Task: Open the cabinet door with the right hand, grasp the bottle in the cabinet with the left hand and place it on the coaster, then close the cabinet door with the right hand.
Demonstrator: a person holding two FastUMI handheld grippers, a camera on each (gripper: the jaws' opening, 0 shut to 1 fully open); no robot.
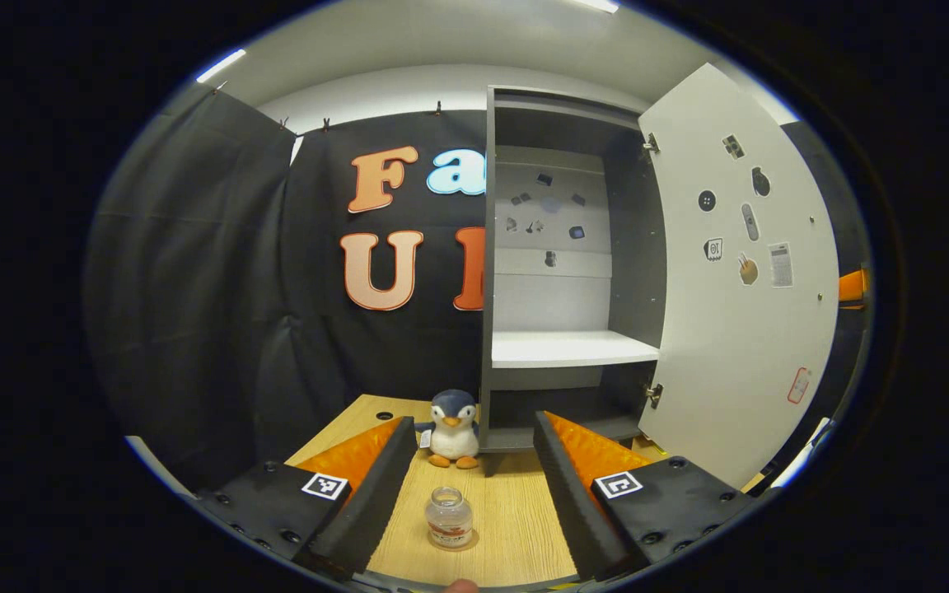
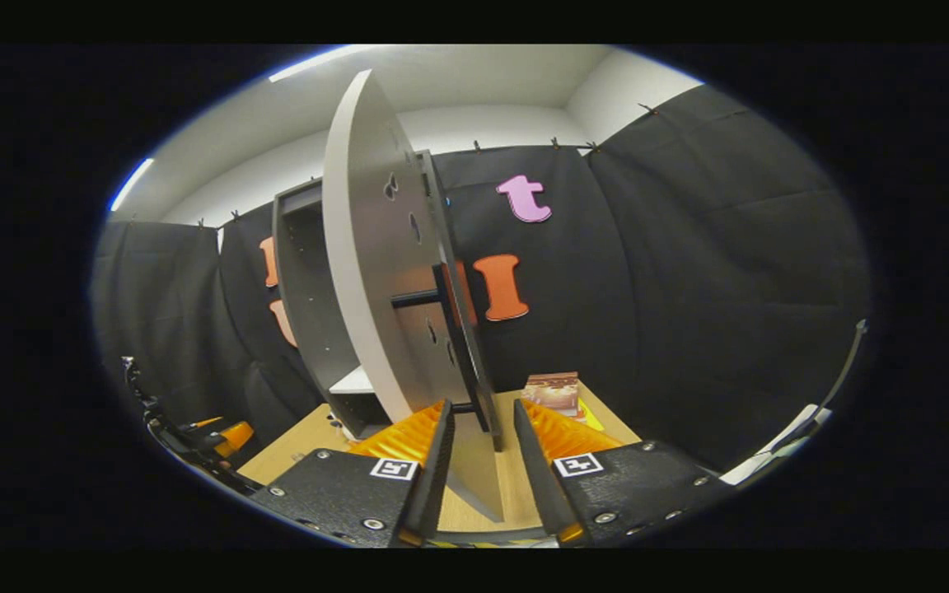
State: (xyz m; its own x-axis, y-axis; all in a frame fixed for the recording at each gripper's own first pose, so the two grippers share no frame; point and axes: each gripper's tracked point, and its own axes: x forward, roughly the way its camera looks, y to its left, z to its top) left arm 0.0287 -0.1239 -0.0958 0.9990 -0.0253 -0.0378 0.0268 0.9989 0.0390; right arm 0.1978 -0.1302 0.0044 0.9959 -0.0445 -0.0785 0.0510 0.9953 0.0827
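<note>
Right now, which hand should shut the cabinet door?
The right. Its hand-held gripper is open with the door's lower edge between its fingers. The left hand-held gripper hangs open over the bottle, which seems to sit on the coaster.

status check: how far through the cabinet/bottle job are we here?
Done: cabinet door is open, and the bottle stands on the coaster, between the open left gripper fingers, untouched. In hand: the right gripper straddles the door's edge, jaws open. Left: swing the door closed.
</note>
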